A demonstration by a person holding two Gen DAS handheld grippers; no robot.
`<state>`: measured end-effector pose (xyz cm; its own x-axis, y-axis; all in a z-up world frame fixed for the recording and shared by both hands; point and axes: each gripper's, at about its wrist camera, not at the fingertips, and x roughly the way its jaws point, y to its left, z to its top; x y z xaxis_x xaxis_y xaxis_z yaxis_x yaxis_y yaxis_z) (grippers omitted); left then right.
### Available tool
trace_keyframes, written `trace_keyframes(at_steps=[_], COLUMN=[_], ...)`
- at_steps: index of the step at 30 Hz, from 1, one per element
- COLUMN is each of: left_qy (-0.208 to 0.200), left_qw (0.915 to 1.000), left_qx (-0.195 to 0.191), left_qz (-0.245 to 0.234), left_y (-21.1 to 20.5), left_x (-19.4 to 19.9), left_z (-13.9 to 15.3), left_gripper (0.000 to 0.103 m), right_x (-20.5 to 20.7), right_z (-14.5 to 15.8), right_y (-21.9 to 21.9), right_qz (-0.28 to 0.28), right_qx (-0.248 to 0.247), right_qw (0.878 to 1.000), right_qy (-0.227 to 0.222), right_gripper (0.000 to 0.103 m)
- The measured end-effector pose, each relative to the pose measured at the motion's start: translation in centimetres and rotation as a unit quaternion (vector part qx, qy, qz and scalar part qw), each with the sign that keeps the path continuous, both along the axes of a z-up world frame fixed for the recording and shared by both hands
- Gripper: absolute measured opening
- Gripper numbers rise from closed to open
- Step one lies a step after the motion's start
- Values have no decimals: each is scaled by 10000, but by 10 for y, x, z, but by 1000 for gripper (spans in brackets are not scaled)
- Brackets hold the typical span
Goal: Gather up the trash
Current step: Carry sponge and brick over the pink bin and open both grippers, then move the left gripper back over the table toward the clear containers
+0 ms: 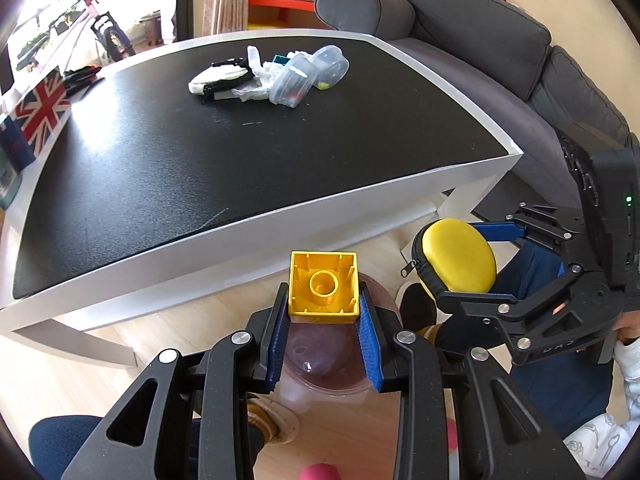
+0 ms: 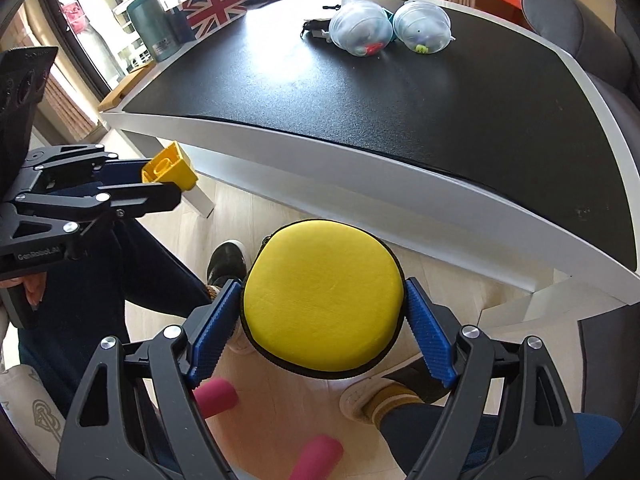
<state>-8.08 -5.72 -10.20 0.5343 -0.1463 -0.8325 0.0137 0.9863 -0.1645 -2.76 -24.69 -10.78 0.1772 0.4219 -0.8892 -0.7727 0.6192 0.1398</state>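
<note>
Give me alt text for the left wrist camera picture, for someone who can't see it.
The left gripper clamps a yellow toy brick above a clear tub on the floor. To the right, the right gripper has a round yellow zip case between its fingers. Behind them, a black-topped white table carries plastic containers and wrappers.

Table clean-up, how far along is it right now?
Partly done, it seems. Most of the black table is bare. In hand: the left gripper holds a yellow block, the right gripper a round yellow zip case, both off the table's edge over the floor. Left: two clear plastic containers, crumpled wrappers and a white pouch on the far side.
</note>
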Motion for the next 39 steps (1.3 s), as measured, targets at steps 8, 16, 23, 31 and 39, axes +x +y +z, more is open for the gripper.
trace_keyframes(at_steps=[8, 16, 23, 31, 39], left_qy=[30, 176, 119, -39, -124], left_qw=[10000, 9994, 9986, 9993, 9996], left_qx=[-5, -8, 69, 114, 144], left_qz=[-54, -284, -506, -367, -215], left_y=[-3, -16, -30, -28, -19], left_x=[1, 10, 14, 13, 9], left_z=[-2, -8, -9, -3, 6], left_gripper=[32, 32, 80, 95, 95], right_x=[10, 17, 21, 23, 22], right_z=[7, 15, 18, 23, 28], right_y=[-4, -19, -28, -29, -27], right_qz=[-194, -381, -510, -545, -532], right_qx=[123, 192, 231, 272, 310], right_qw=[9997, 9990, 9984, 9981, 9980], right_qy=[-55, -100, -105, -135, -169], right_gripper=[94, 95, 95, 96, 96])
